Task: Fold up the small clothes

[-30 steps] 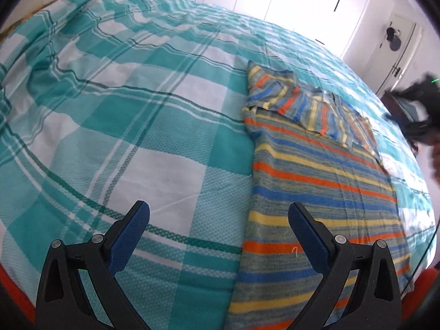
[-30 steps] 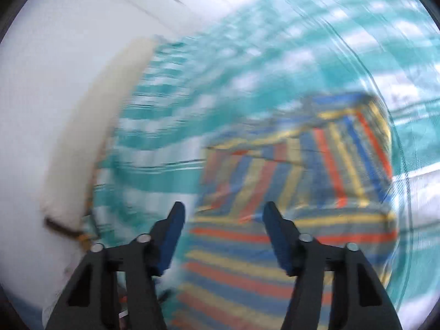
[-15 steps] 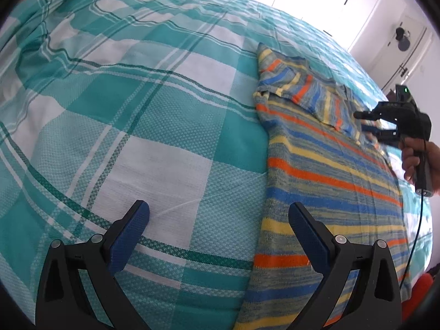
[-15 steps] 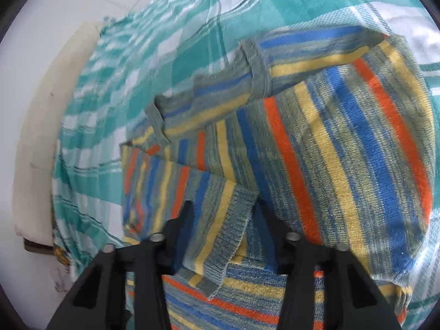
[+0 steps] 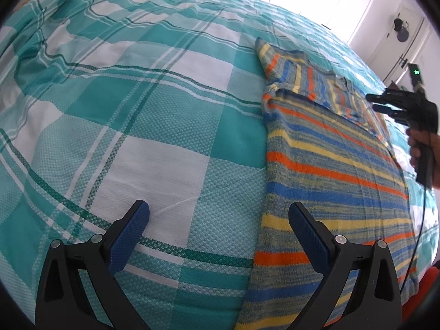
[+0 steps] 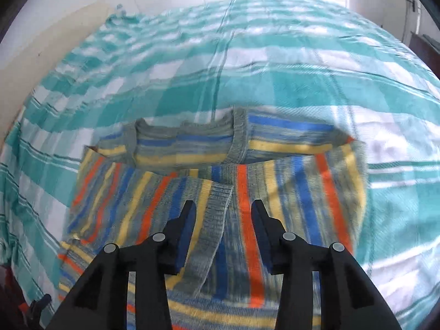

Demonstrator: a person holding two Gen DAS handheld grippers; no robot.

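1. Fingers (image 5: 137, 220) of the left gripper (image 5: 218, 221) gape wide, empty, over the bed (image 5: 137, 110).
2. Striped sweater (image 5: 330, 165) lies flat, sleeves folded in.
3. Right gripper (image 6: 223, 218) fingers, narrower, hold nothing; a careless pinch could drag the sleeve cuff (image 6: 217, 206) loose.

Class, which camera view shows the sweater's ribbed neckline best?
The right wrist view: the striped sweater faces it, with the ribbed neckline open and clear. The left wrist view shows the sweater lengthwise; its neckline cannot be made out.
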